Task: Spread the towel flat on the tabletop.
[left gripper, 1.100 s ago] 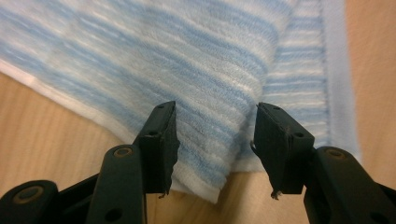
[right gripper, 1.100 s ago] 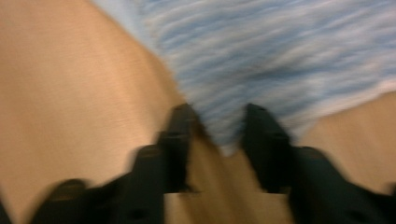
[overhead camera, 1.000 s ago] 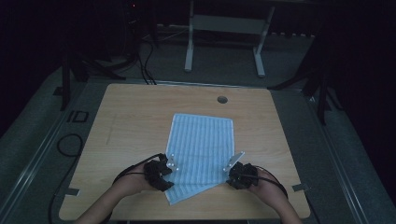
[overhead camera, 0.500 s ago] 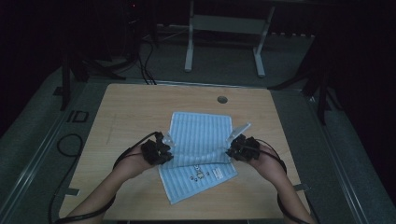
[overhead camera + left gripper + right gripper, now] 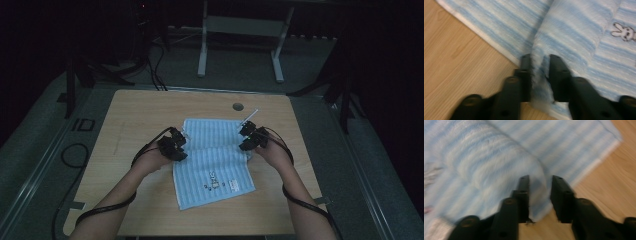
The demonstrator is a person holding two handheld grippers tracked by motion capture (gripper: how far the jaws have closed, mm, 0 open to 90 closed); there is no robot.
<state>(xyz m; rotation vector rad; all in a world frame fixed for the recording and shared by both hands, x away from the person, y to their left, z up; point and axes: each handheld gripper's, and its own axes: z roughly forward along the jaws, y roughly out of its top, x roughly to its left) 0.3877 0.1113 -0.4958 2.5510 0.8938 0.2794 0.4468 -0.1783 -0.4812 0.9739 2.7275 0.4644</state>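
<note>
A blue-and-white striped towel [image 5: 215,150] lies in the middle of the wooden table [image 5: 140,110]. Its near part shows small printed figures [image 5: 220,184]. My left gripper [image 5: 180,140] is at the towel's left edge, about halfway up, and my right gripper [image 5: 247,134] is at its right edge. In the left gripper view, the left gripper [image 5: 539,62] is shut on a raised fold of towel [image 5: 579,32], with a rabbit print [image 5: 625,31] nearby. In the right gripper view, the right gripper [image 5: 539,183] pinches a rolled-over fold of towel [image 5: 486,152].
A round grey cable hole [image 5: 238,106] sits near the table's far edge. A white metal stand [image 5: 240,30] is on the floor beyond the table. Black cables [image 5: 75,150] loop on the floor at the left. Bare wood lies on both sides of the towel.
Both grippers have moved from the towel's near corners away from the person to about its middle, carrying the held layer with them. The printed near part has come into sight.
</note>
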